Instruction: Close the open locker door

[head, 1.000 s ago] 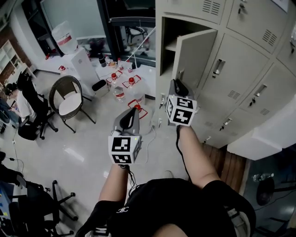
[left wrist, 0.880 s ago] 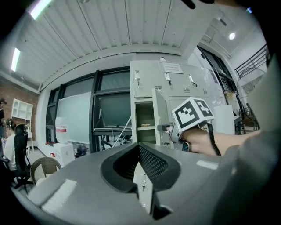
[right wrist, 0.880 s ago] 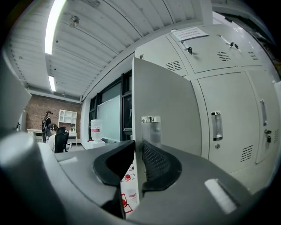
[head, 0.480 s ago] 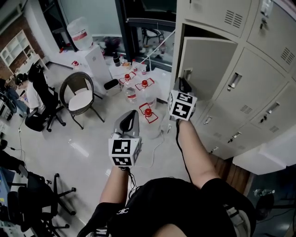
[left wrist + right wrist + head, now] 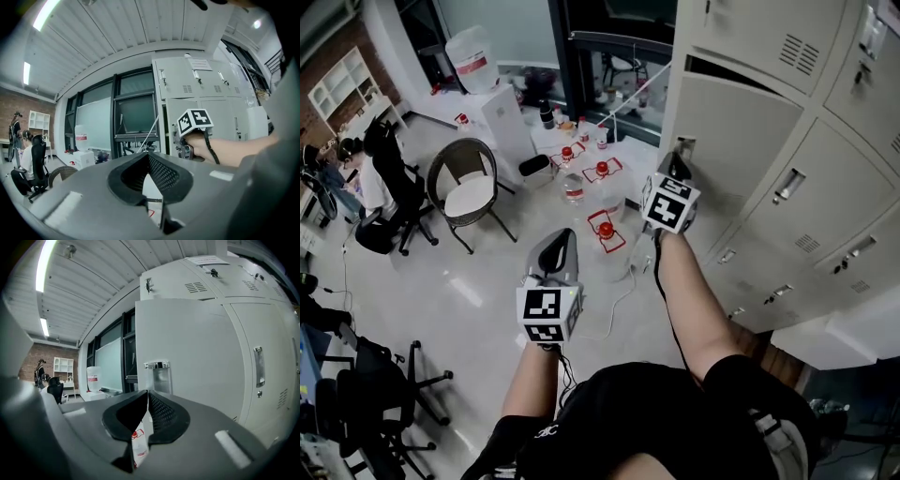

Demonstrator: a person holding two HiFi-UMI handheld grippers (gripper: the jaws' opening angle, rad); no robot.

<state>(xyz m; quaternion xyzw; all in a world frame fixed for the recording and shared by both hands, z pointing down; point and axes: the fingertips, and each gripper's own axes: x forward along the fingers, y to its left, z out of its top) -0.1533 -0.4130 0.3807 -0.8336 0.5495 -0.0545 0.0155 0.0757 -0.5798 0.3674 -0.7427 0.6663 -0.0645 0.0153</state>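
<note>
Head view: locker door (image 5: 741, 131), below top lockers (image 5: 787, 47), almost flush, dark gap along upper edge. Right claw (image 5: 678, 165) beside latch (image 5: 682, 146), jaws just closing to shut, empty; judged a blunt pusher. Left claw (image 5: 566, 234) shut, empty, held clear. Red label on water jug (image 5: 472, 56) unreadable.

Right gripper (image 5: 147, 393) jaws just closing, empty, locker door (image 5: 201, 348) handle (image 5: 158, 365) ahead

Grippers: two, the left gripper (image 5: 565, 236) and the right gripper (image 5: 677, 164)
Open locker door (image 5: 736, 131): one
Red-capped water bottles (image 5: 572, 183): three, standing on the floor
Round wicker chair (image 5: 471, 195): one
Large water jug (image 5: 472, 58): one, on top of a white dispenser (image 5: 511, 127)
</note>
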